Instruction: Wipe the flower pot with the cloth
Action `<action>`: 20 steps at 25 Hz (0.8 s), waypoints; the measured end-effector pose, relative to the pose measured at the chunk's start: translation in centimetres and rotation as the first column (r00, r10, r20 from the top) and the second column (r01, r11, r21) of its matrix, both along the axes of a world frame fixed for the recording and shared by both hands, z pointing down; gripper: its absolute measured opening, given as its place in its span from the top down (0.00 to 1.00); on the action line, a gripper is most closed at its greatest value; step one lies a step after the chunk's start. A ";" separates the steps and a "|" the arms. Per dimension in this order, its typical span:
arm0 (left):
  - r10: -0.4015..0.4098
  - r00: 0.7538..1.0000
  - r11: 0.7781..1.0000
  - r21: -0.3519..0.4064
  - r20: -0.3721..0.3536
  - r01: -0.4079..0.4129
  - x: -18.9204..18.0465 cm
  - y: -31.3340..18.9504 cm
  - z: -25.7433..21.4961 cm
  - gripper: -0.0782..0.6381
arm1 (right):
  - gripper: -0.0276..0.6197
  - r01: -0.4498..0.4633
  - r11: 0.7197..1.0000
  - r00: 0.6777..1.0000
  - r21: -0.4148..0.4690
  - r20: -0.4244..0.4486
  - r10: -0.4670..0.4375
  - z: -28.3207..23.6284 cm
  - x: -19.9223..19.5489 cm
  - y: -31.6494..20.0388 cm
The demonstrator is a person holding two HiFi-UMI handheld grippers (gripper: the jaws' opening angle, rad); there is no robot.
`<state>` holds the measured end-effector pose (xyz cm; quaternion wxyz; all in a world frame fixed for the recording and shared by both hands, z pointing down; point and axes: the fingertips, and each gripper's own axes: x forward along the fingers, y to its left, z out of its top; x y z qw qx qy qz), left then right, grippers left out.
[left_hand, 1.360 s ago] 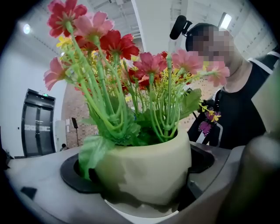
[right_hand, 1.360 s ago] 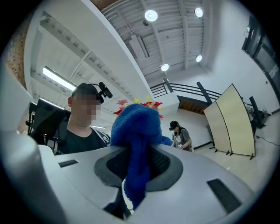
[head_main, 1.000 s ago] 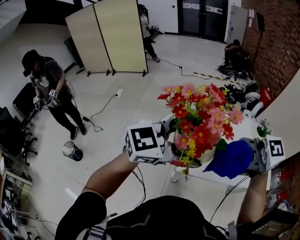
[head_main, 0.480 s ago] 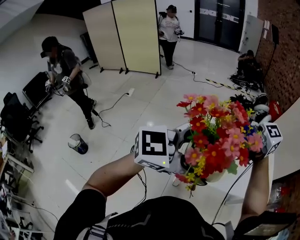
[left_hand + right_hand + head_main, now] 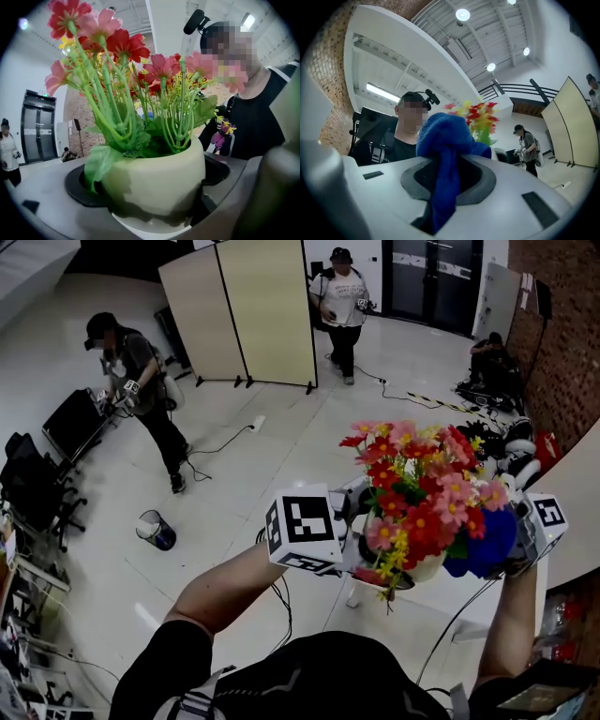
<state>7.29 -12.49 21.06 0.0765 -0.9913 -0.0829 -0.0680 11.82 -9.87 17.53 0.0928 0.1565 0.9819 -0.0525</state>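
Flowers point(image 5: 422, 484) in red, pink and yellow stand up out of the flower pot point(image 5: 419, 568), a little right of the middle in the head view. We see that the pot is round and cream. The left gripper point(image 5: 361, 547) holds it. In the left gripper view the pot fills the low middle of the frame. The two jaws press on its sides, so this claw is closed around the pot.

The right gripper point(image 5: 518, 542) is near the right edge of the head view. Its claw is pinched on the cloth point(image 5: 480, 545), which is blue and fluffy. In the right gripper view we see the cloth bunched up in the middle of the frame, with one end hanging down between the jaws. In the head view the cloth is just beside the pot, on its right, and partly behind the flowers. We cannot tell if it touches the pot.

Far back, in the upper middle of the head view, stands a tan folding screen point(image 5: 248, 310). A person in a white top point(image 5: 342, 296) stands just right of it. A person in dark clothes point(image 5: 131, 381) is at the upper left. A small bin point(image 5: 155, 529) sits on the floor at the left.
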 end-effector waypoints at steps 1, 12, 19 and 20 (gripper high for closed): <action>-0.021 1.000 1.000 -0.003 0.006 0.021 -0.1 -0.5 0.2 0.08 | 0.86 -0.001 1.000 1.000 0.016 -0.008 0.001 0.2 -0.6 0.9; -0.224 0.974 0.966 -0.139 -0.031 0.218 1.6 -6.3 -0.6 0.08 | 0.86 -0.474 0.879 0.867 0.042 0.197 0.458 -0.4 1.8 0.3; -0.216 0.971 0.973 -0.105 -0.103 0.205 2.8 -5.1 -4.5 0.08 | 0.86 -0.754 0.632 0.609 -0.180 0.172 0.775 5.2 6.5 -6.6; -0.213 0.971 0.974 -0.103 -0.106 0.203 3.0 -5.1 -4.8 0.08 | 0.86 -0.777 0.600 0.576 -0.190 0.171 0.799 5.5 6.2 -7.5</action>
